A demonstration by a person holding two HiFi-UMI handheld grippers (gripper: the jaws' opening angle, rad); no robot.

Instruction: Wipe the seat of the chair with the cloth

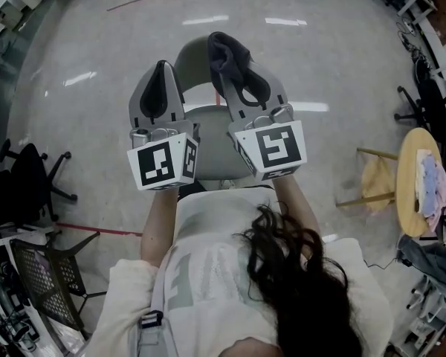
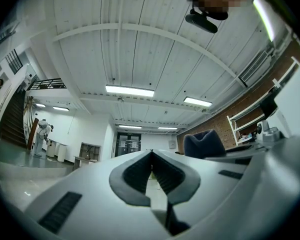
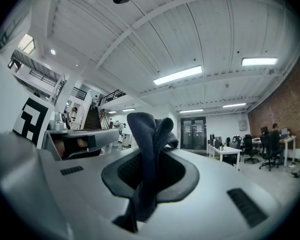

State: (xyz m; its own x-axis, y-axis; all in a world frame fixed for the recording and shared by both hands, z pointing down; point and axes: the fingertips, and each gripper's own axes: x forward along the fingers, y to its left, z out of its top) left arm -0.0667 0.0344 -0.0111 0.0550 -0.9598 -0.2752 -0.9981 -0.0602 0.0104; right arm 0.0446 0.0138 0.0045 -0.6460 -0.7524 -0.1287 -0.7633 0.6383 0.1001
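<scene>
In the head view a grey chair (image 1: 212, 153) stands right below me, its seat showing between my two raised grippers. My right gripper (image 1: 236, 71) is shut on a dark blue-grey cloth (image 1: 227, 49) that sticks out past the fingertips; in the right gripper view the cloth (image 3: 149, 134) hangs pinched between the jaws. My left gripper (image 1: 162, 67) is shut with nothing in it, its pads meeting in the left gripper view (image 2: 151, 155). That view also shows the cloth (image 2: 204, 144) off to the right. Both grippers are held above the seat and tilt up toward the ceiling.
A round wooden stool (image 1: 410, 199) with folded cloths stands at the right, a yellow cloth (image 1: 377, 178) beside it. A black office chair (image 1: 26, 177) and a mesh chair (image 1: 48, 274) are at the left. Red tape (image 1: 97, 230) lines the floor.
</scene>
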